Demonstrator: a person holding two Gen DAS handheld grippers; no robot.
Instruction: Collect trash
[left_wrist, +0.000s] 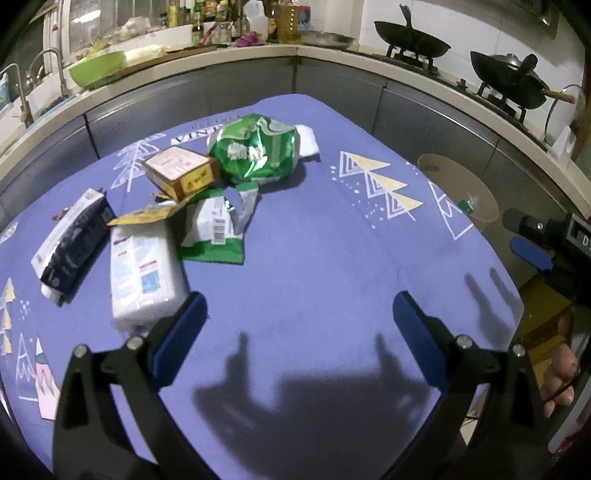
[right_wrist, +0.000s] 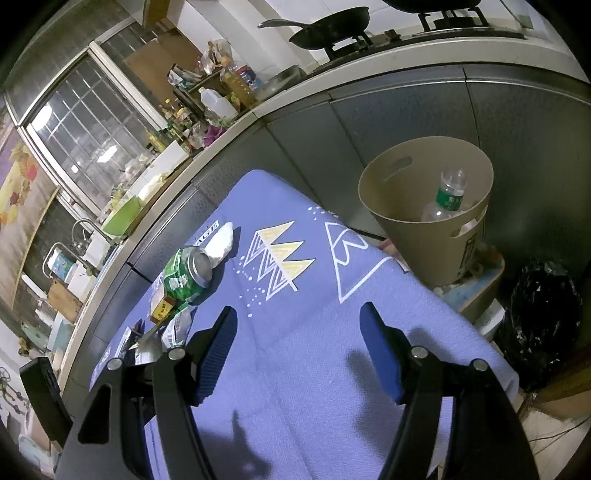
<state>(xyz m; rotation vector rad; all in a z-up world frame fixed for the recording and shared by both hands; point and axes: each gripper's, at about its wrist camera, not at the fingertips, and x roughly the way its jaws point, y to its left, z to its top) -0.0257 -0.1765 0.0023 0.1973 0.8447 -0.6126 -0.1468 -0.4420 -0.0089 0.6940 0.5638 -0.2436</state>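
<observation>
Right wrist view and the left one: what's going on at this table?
A person is clearing trash off a purple patterned tablecloth. Both the left gripper and right gripper are open and hold nothing. A crumpled green foil bag, a brown cardboard box and a white plastic packet lie on the cloth. The beige plastic bin beside the table holds a clear plastic bottle.

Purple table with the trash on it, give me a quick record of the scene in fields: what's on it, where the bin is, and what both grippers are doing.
surface: table under a purple cloth
trash on the cloth: green crumpled bag, brown box, white packet, dark box, torn green wrapper, white wad
bin: beige bin beyond the table's far right corner
in the bin: clear plastic bottle
left gripper: open, empty, above the cloth
right gripper: open, empty, above the cloth
</observation>
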